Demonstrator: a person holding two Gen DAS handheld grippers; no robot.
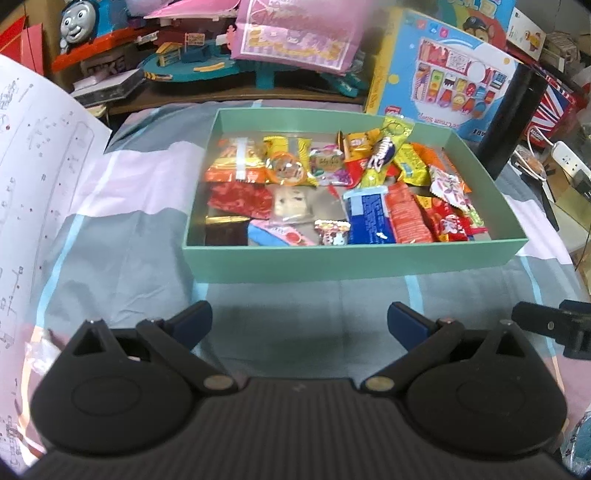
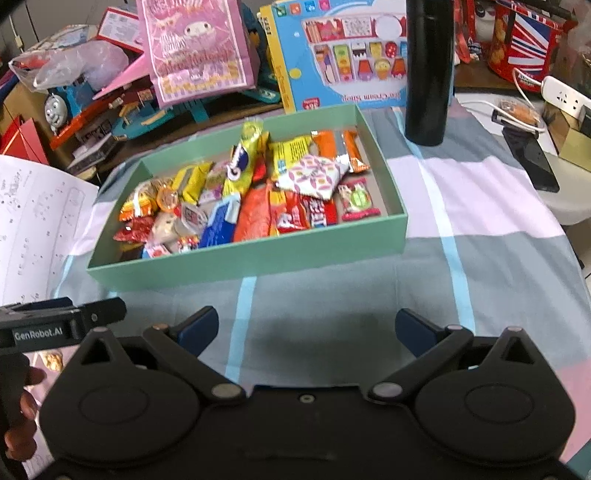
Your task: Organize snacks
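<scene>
A mint-green box sits on the striped cloth, filled with several wrapped snacks: a blue packet, an orange packet, a yellow-and-purple packet. My left gripper hovers open in front of the box's near wall, nothing between its fingers. My right gripper is also open and empty, just short of the box, to the right of the left one. A small clear wrapper lies on the cloth at the far left.
An open printed booklet lies left of the box. A tall black cylinder stands behind its right corner. Toys, a pink bag and a blue toy carton crowd the back. A power strip and cables lie at right.
</scene>
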